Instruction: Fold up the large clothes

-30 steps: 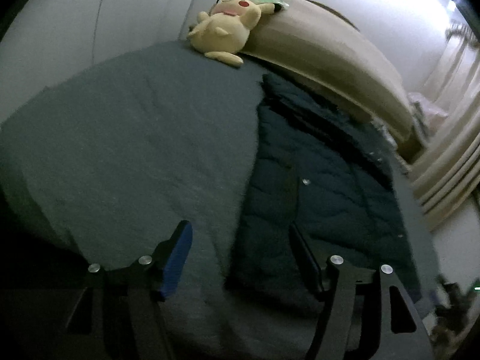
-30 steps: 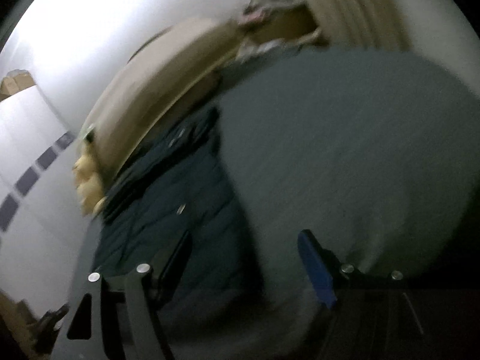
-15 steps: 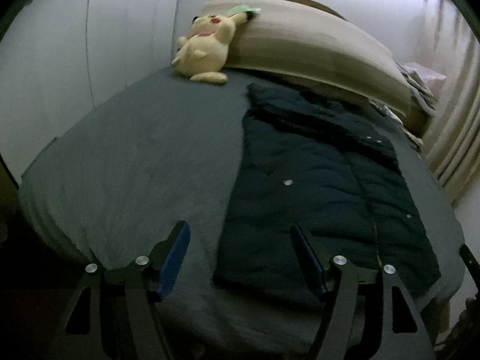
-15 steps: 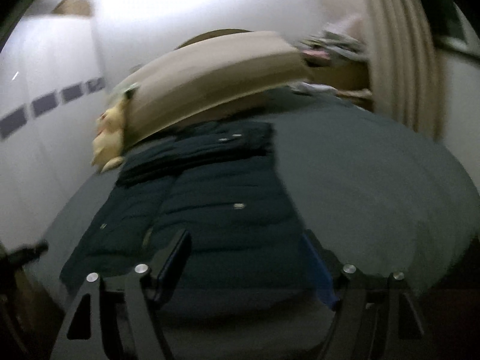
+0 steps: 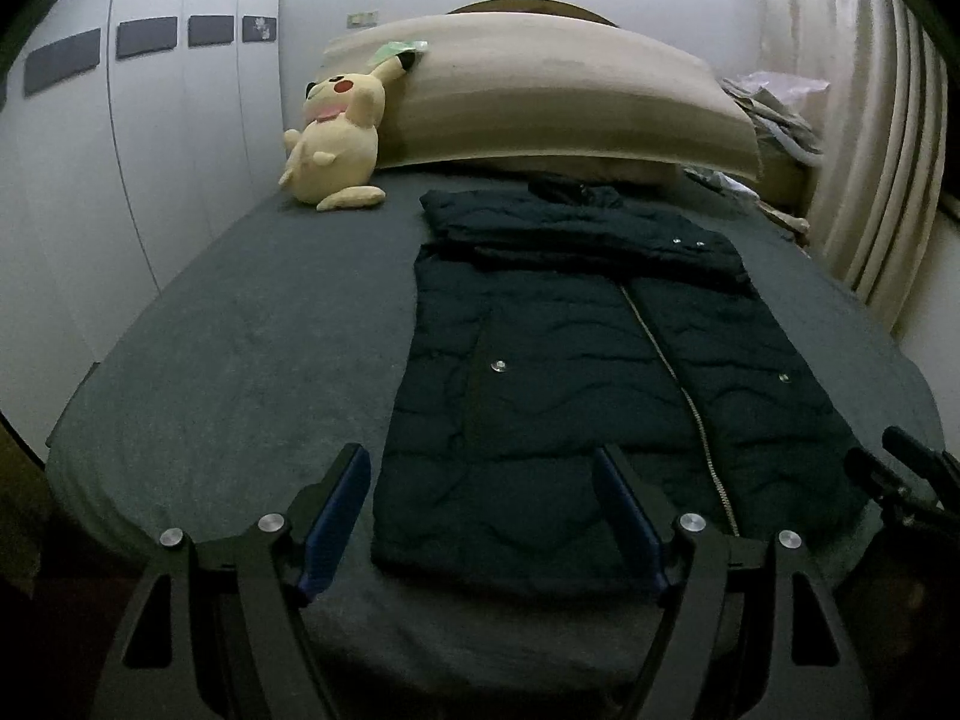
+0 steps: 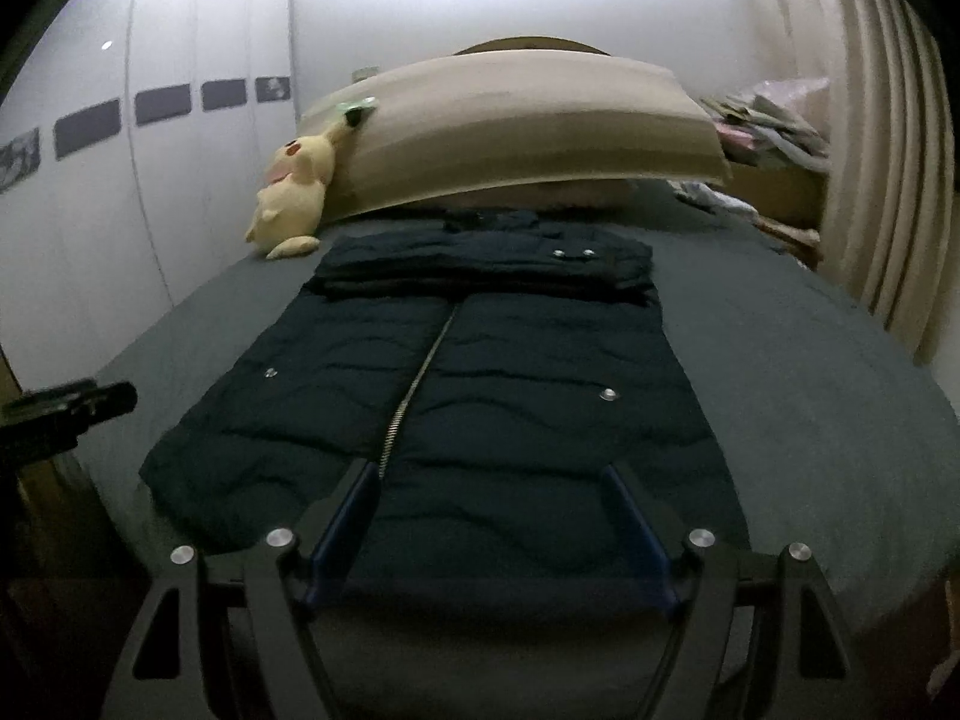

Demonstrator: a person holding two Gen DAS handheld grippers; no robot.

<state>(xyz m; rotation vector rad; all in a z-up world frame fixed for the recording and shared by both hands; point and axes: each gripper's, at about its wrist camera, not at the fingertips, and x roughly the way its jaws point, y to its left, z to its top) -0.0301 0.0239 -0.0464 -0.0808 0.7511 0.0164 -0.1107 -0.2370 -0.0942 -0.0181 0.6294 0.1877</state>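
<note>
Bed (image 5: pixel 252 360), grey cover, carries the one task item; beige headboard cushion (image 5: pixel 540 102) at the far end, yellow plush toy (image 5: pixel 336 138) leaning on its left corner.

Jacket (image 5: pixel 570 372), dark quilted, long: lies flat along the right half of the bed in the left wrist view, collar toward the cushion, hem toward the cameras. Sleeves appear folded across the chest in a band below the collar. Zip (image 6: pixel 414 384) closed down the middle; snaps either side.

Handling, as a judgement: padded and soft, bulky rather than heavy, no stiffness to hold a crease, shell likely a little slippery. Best taken at the two hem corners, pinching through both layers, one corner per claw.

Left claw (image 5: pixel 480 516): apart, nothing between the pads, hovering over the hem's left corner; jaws have just been opening.

Right claw (image 6: pixel 489 522): apart, empty, over the hem right of the zip.

Change from a second ago: both views have rolled from tilted to level, and both now face the jacket squarely from the foot of the bed.
</note>
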